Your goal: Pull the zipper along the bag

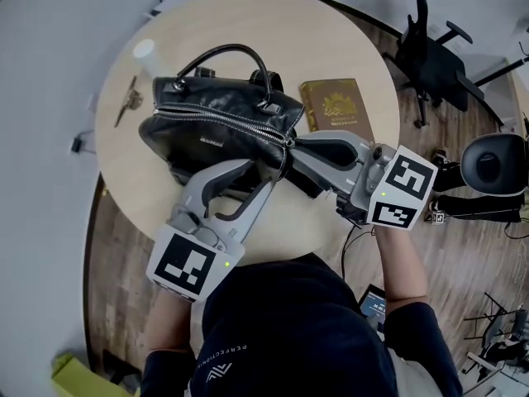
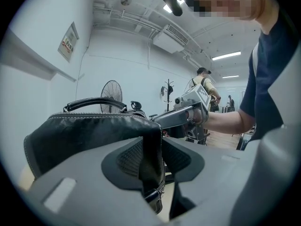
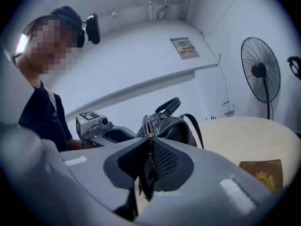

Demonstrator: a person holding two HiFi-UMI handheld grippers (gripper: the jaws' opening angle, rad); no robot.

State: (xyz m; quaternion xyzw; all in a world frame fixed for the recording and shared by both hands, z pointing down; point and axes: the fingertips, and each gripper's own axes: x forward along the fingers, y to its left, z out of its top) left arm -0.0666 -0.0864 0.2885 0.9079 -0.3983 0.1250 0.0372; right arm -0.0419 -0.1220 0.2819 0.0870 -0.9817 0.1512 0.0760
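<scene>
Left claw clamped on black bag end flap; right claw pinching zipper end, same corner.

Light on my feeds is bright and even. Ceiling strip lights show in the left gripper view, and one more glares at the top left of the right gripper view. The table carries only a soft shadow beside the bag, whose black leather glints along the zipper. Both gripper views bow hard, with dark corners — the closest foreground is soft.
</scene>
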